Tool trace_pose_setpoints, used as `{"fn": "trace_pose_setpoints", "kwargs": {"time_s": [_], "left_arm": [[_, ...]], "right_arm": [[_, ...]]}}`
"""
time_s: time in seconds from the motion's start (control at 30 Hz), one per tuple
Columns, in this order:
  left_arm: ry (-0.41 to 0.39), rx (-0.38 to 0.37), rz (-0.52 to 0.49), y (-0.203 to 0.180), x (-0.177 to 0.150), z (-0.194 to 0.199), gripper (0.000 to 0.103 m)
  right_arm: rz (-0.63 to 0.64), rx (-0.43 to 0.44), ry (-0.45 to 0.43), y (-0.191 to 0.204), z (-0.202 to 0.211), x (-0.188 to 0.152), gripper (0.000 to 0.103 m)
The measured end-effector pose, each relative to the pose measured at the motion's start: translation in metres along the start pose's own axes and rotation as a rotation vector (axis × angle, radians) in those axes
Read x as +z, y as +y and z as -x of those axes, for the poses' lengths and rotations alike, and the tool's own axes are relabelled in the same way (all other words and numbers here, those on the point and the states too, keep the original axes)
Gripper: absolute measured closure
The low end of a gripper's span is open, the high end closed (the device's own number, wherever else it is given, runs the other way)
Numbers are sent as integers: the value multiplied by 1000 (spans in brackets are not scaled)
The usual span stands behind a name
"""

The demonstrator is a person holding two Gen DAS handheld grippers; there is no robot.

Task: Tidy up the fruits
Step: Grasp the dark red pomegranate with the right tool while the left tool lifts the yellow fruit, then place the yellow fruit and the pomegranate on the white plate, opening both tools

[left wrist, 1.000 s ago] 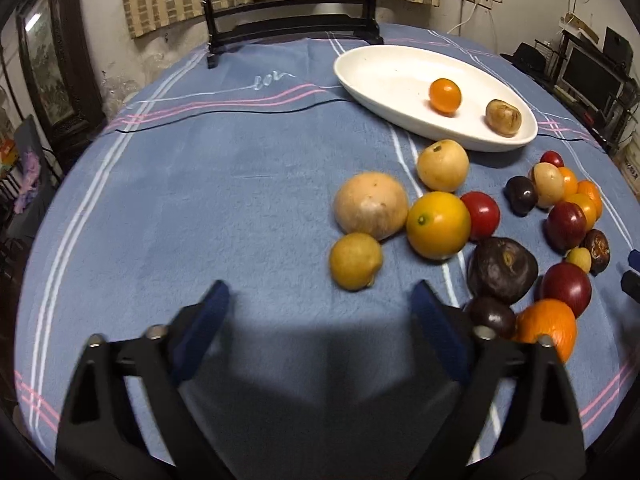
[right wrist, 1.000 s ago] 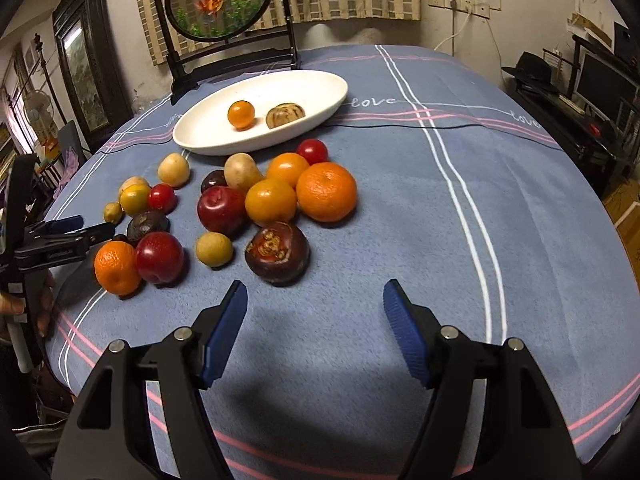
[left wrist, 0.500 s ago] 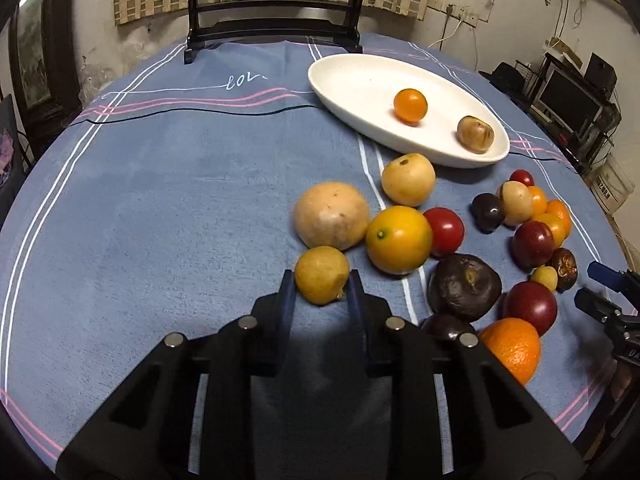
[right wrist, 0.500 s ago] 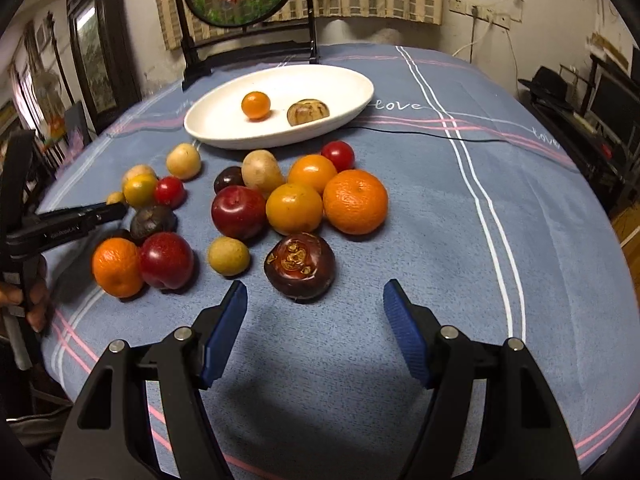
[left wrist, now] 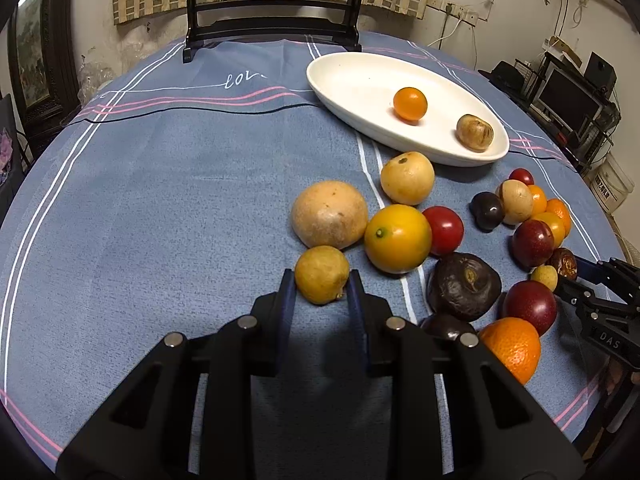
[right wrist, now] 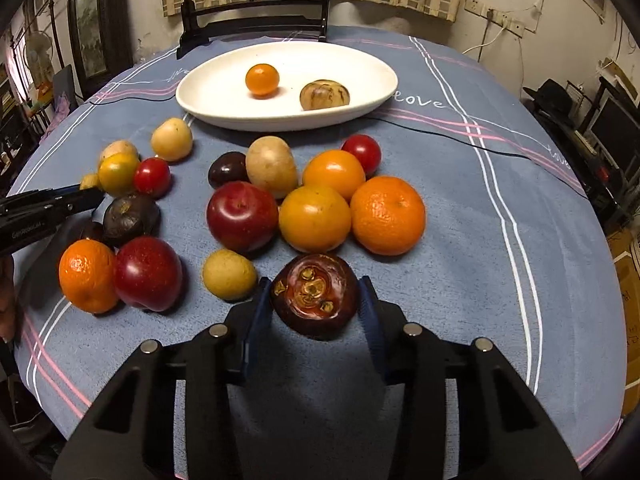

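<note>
Sitting on the blue cloth (left wrist: 180,200) of the counter, a small yellow fruit (left wrist: 322,274) is squeezed between the two fingers of the left gripper (left wrist: 320,292), which is closed tight on its sides. A big tan fruit (left wrist: 329,214) and a yellow-orange fruit (left wrist: 397,238) lie just behind it.

The right gripper (right wrist: 314,304) is closed around a dark purple fruit (right wrist: 315,295), with a finger touching each side. Just left of it is a little yellow fruit (right wrist: 229,274). Behind it sit a red fruit (right wrist: 242,216), an orange-yellow fruit (right wrist: 315,219) and an orange (right wrist: 387,215), all close together.

Farther back is a white oval plate (right wrist: 208,92). It holds a small orange fruit (right wrist: 262,79) and a brown striped fruit (right wrist: 324,95), a little apart.
</note>
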State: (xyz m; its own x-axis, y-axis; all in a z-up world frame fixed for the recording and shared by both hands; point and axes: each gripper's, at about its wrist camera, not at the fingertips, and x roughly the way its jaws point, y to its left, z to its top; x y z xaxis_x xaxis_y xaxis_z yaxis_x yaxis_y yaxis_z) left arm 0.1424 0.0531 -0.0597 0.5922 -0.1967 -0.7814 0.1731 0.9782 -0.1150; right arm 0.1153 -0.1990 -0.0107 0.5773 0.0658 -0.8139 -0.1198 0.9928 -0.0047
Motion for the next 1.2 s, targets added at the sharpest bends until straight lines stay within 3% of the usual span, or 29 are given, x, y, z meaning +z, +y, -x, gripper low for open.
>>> {"fn": "trace_pose_setpoints", "kwargs": {"time_s": [0.17, 0.4, 0.47, 0.53, 0.73, 0.97, 1.2], "left_arm": [[5, 13, -11, -2, 0, -2, 75], [18, 48, -65, -13, 2, -6, 66], [20, 57, -71, -15, 3, -6, 66], [15, 72, -74, -16, 3, -5, 76], [6, 59, -66, -15, -2, 3, 76], [-90, 30, -106, -28, 7, 42, 76], [-173, 8, -144, -48, 52, 53, 76]], "right_arm": [[-53, 21, -32, -14, 9, -7, 59], [-62, 31, -33, -19, 13, -16, 59], [-61, 34, -34, -18, 13, -17, 59], [-61, 37, -36, -18, 14, -19, 59], [-72, 50, -41, -23, 18, -22, 59], [-79, 84, -115, -29, 40, -9, 59], [-58, 90, -250, -31, 64, 33, 59]]}}
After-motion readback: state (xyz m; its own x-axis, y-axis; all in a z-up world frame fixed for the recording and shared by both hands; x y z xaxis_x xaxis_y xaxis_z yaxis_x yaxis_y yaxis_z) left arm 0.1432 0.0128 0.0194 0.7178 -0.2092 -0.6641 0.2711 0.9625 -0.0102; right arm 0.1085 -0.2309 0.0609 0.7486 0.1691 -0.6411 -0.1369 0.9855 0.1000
